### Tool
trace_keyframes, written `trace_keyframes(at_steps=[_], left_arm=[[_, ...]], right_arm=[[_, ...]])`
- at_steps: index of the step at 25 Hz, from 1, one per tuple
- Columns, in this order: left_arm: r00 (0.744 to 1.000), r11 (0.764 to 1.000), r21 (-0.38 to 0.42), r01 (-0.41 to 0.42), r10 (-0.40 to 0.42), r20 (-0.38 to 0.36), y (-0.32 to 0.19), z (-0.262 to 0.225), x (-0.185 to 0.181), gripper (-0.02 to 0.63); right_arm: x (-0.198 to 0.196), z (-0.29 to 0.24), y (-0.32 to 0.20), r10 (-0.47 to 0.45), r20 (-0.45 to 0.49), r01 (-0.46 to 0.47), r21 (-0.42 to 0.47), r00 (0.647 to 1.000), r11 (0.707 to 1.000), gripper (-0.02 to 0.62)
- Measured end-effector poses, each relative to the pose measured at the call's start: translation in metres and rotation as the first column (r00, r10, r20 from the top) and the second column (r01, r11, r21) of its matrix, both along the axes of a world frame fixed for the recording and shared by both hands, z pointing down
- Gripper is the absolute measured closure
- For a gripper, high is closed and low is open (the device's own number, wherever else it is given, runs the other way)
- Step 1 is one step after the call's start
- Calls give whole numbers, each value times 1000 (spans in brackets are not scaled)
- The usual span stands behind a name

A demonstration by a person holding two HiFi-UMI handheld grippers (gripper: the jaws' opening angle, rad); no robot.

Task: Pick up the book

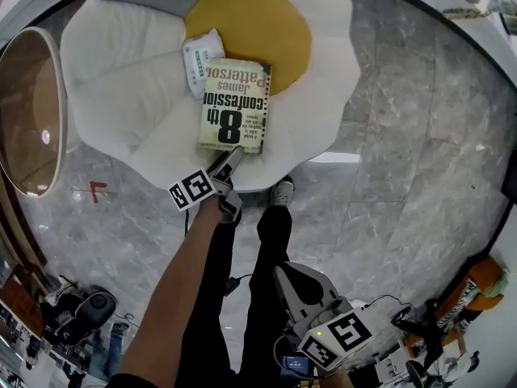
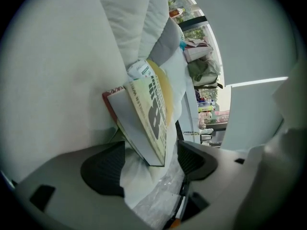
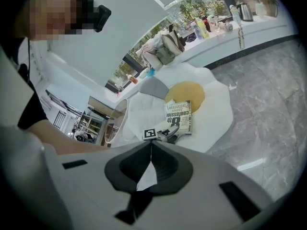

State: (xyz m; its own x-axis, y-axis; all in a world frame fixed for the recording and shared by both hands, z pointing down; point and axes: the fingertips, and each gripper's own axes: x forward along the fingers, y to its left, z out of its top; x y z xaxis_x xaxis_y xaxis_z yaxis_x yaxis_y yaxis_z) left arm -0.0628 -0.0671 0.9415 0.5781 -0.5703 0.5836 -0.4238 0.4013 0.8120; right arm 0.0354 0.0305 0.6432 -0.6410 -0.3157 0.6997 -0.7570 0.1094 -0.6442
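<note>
**Head view:** I read the left gripper (image 1: 229,161) reaching over the near rim of a white egg-shaped cushion (image 1: 113,71), its tip at the 6 o'clock edge of the book (image 1: 235,105). The book lies cover up on the cushion; its 12 o'clock end overlaps the yellow centre (image 1: 258,18). A white packet (image 1: 201,61) lies at the book's 11 o'clock, touching its corner. The right gripper (image 1: 284,272) hangs at the frame's 5 o'clock over the marble floor (image 1: 404,144), well apart from the cushion. An oval mirror (image 1: 28,111) stands at 9 o'clock.

**Left gripper view:** the left gripper (image 2: 149,163) has its jaws wide apart. The book (image 2: 144,123) puts its lower corner between the two black pads (image 2: 101,169). A clear gap shows at the 3 o'clock pad; at the 9 o'clock pad I cannot tell whether there is contact; the book is not clamped. This view alone shows the book's page edge, a red strip along its underside and crinkled clear film (image 2: 158,200) below the corner.

**Right gripper view:** the right gripper (image 3: 151,143) has its jaws closed, tips meeting, with nothing between them. Beyond them, at 12 o'clock, I see the left gripper (image 3: 168,132) at the near edge of the book (image 3: 180,116) on the cushion (image 3: 216,114). This view alone shows a long counter at 1 o'clock carrying a bag (image 3: 168,47) and a kettle (image 3: 244,11).
</note>
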Motion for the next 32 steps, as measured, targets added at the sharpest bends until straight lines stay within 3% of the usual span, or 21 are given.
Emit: trace_keyframes(at_steps=[3, 23, 29, 32], left_arm=[[1000, 1000, 6, -18, 18, 9, -1, 3, 4, 267], [998, 998, -12, 64, -64, -13, -21, 24, 5, 270], [997, 997, -36, 73, -74, -28, -17, 23, 3, 362], [996, 996, -29, 80, -82, -40, -19, 20, 1, 373]], right_arm=[[-1, 2, 1, 6, 4, -6, -10, 1000, 1000, 578], [2, 17, 16, 25, -10, -25, -53, 1000, 998, 578], [-1, 16, 21, 22, -4, -22, -57, 1000, 998, 578], [-1, 13, 20, 25, -1, -25, -54, 1000, 998, 578]])
